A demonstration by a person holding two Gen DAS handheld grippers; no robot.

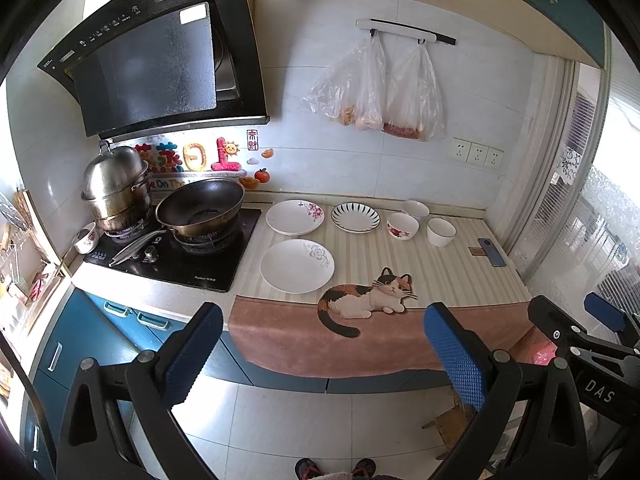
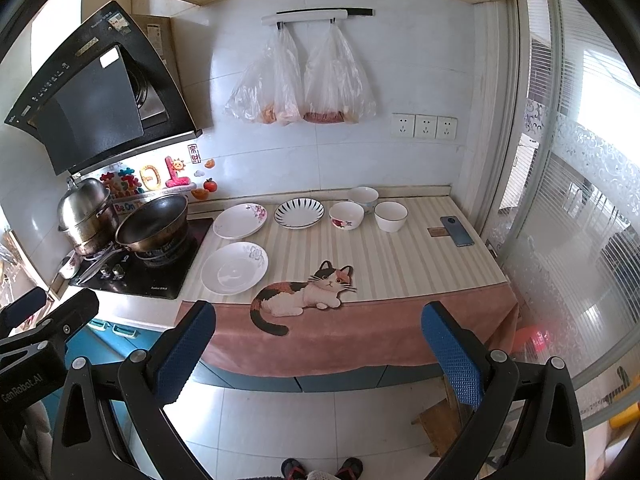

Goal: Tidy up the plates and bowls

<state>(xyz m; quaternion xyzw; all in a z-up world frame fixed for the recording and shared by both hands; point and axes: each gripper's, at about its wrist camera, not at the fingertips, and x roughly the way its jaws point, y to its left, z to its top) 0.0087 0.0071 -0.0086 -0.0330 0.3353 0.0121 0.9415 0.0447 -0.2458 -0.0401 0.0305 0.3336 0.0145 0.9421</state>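
Across the striped cloth with its calico-cat picture [image 2: 308,292], draped over the counter beside the black gas hob [image 2: 148,268], the crockery lay spread out and none of it stacked. Nearest the front edge sat the large white plate with a grey flower [image 2: 234,268]; behind it, by the hob, the white plate with pink blossoms [image 2: 240,221]; next along the back, the shallow white dish with black radiating stripes [image 2: 299,213]. Further right stood three bowls close together: the white bowl with red flowers [image 2: 346,215], the plain white bowl with a dark rim [image 2: 391,216], and another white bowl [image 2: 363,196] tucked behind those two against the wall. A dark phone [image 2: 457,231] lay well apart at the far right. Both tools hung back over the floor, short of the counter: the left gripper [image 1: 324,352] had its blue-padded jaws spread wide with nothing between them, and the right gripper [image 2: 318,348] was likewise wide open and empty. To my eye nothing had yet been gathered. A sound start would be to take the front plate by its rim, one pad under the lip, lift it level and set it squarely on the blossom plate, then nest the bowls, keeping clear of the dark wok [image 2: 154,224].
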